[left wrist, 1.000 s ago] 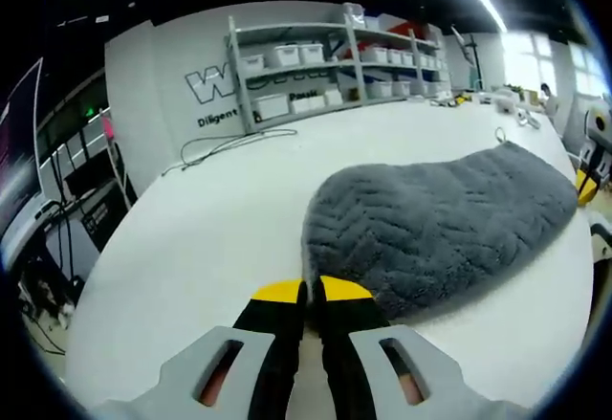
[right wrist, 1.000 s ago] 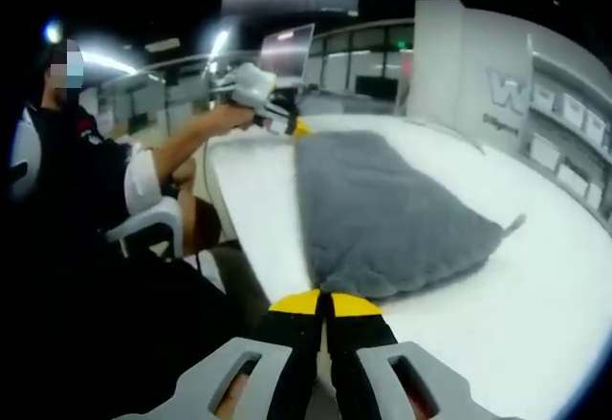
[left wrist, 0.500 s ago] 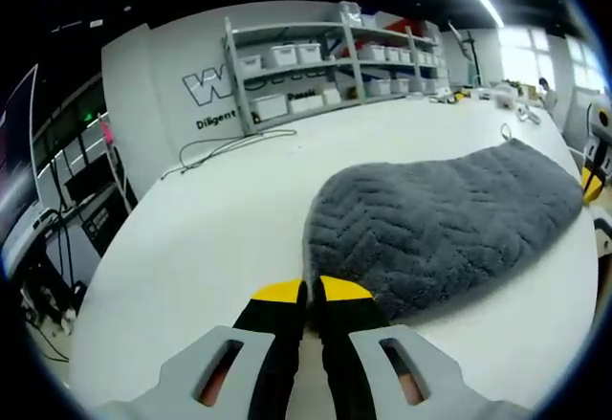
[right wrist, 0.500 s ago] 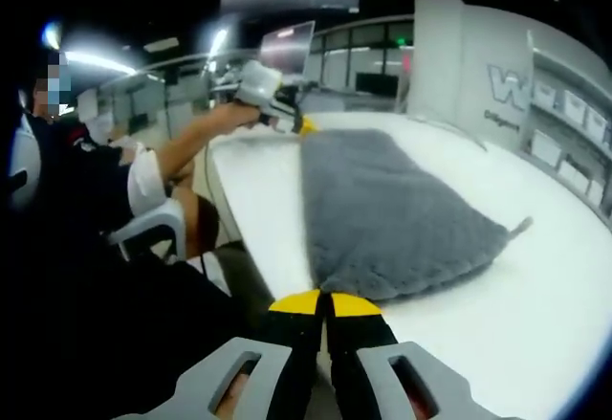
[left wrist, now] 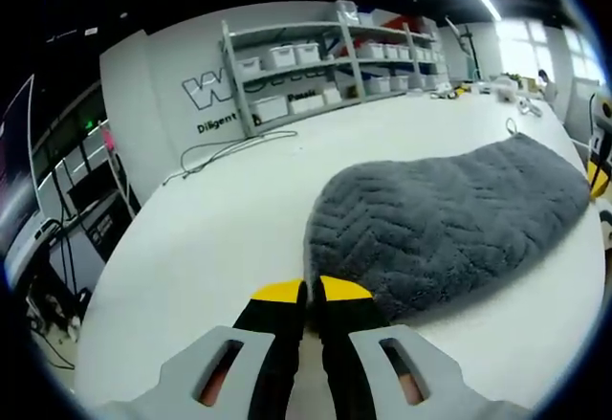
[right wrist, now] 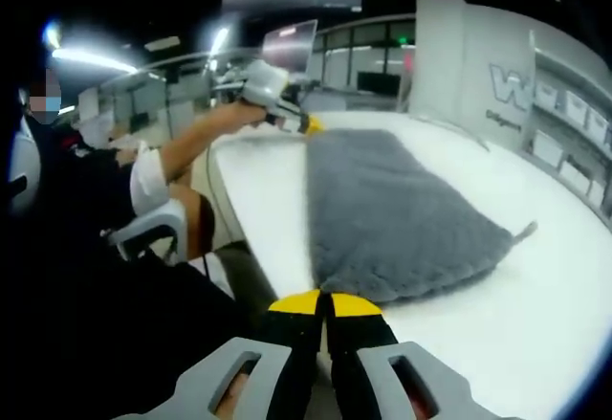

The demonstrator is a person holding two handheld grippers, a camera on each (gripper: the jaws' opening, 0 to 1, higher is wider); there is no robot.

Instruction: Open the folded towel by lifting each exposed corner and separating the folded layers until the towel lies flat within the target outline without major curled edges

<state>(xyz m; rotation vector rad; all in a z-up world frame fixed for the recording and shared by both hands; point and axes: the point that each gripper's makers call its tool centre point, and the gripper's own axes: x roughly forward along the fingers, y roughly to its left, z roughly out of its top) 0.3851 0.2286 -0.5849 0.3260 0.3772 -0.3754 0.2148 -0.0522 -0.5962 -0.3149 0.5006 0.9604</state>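
A grey towel (left wrist: 449,219) with a zigzag pile lies spread on the white table (left wrist: 220,219). My left gripper (left wrist: 313,291) is shut on its near corner, the yellow tips pressed together at the towel's edge. In the right gripper view the same towel (right wrist: 392,210) stretches away from my right gripper (right wrist: 327,301), which is shut on the corner closest to it. The left gripper (right wrist: 304,123) shows there at the towel's far corner, held by a person's hand. The right gripper (left wrist: 600,171) peeks in at the far right of the left gripper view. A small hanging loop (right wrist: 524,232) sticks out from one side.
Metal shelves (left wrist: 316,66) with white bins stand behind the table. A cable (left wrist: 225,147) trails over the table's far side, and small items (left wrist: 497,95) lie at its far end. A person's arm (right wrist: 182,152) and a chair (right wrist: 143,229) are by the table edge.
Both grippers stay shut on their corners. The towel lies slightly more stretched out, and the hand with the left gripper has drifted a little to the right in the right gripper view.
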